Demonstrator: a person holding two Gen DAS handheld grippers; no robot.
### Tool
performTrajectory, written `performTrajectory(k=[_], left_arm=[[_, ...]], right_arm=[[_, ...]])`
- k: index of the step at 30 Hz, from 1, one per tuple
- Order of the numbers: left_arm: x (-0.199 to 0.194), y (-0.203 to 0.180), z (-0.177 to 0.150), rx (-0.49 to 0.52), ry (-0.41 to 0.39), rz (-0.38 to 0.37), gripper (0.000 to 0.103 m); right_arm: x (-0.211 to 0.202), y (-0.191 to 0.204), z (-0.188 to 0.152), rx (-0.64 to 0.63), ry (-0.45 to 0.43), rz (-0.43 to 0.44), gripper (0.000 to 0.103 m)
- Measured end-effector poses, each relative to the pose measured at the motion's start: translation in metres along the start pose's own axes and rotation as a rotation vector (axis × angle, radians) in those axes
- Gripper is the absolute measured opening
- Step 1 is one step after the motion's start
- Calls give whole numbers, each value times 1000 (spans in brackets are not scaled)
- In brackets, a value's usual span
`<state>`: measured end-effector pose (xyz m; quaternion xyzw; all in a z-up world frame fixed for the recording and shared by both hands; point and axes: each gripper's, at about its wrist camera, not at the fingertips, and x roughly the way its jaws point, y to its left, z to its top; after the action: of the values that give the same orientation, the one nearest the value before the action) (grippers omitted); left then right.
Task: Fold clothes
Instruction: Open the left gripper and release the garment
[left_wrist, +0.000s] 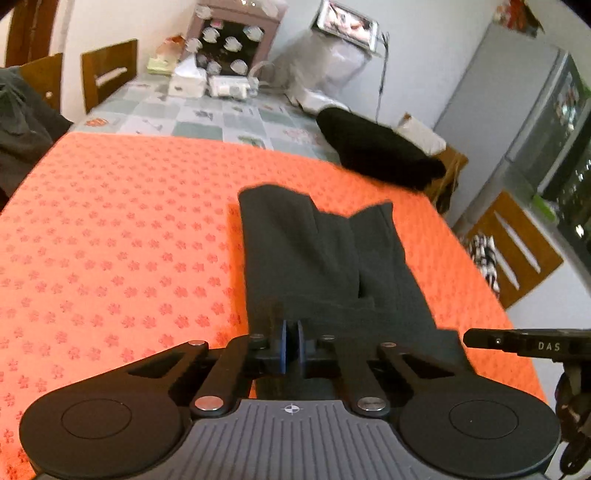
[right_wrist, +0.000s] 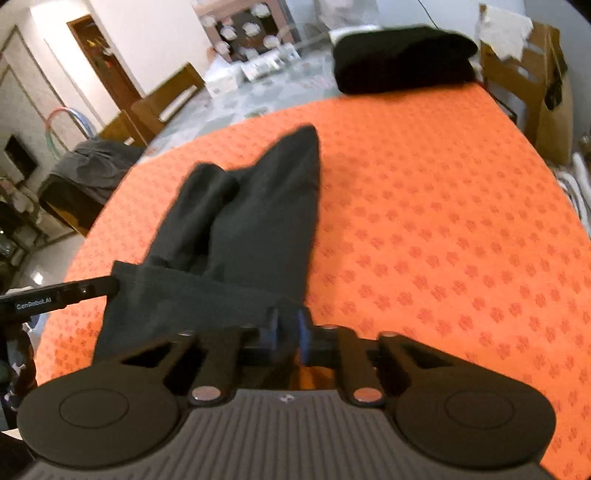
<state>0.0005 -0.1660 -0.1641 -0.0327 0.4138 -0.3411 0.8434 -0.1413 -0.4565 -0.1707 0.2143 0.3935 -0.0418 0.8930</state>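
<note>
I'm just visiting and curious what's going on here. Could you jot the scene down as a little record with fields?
Surface: orange patterned cloth over a table
Garment being folded: dark grey trousers, near edge lifted
Left hand-held gripper: shut on the trousers' near edge
Right hand-held gripper: shut on the same edge
Already folded: black garment at the far corner
Waiting: dark clothes heap off to the left

The dark charcoal fabric garment (left_wrist: 317, 258) is plain; the cloth table cover (left_wrist: 110, 240) under it is bright orange with small red flowers, the folded pile (right_wrist: 402, 59) beyond it solid black
</note>
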Motion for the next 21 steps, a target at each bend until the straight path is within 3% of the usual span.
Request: performTrajectory(k=[2, 10, 13, 21], left_arm=[[3, 4, -1, -12, 13, 7, 8], [16, 18, -5, -61, 66, 34, 13], [1, 17, -4, -70, 25, 20, 28], [-25, -13, 9, 12, -34, -58, 37]], right_arm=[[-2, 7, 5, -36, -22, 4, 9], [19, 3, 5, -94, 33, -59, 16], [5, 6, 9, -106, -3, -78, 23], [-23, 26, 16, -178, -61, -60, 29]])
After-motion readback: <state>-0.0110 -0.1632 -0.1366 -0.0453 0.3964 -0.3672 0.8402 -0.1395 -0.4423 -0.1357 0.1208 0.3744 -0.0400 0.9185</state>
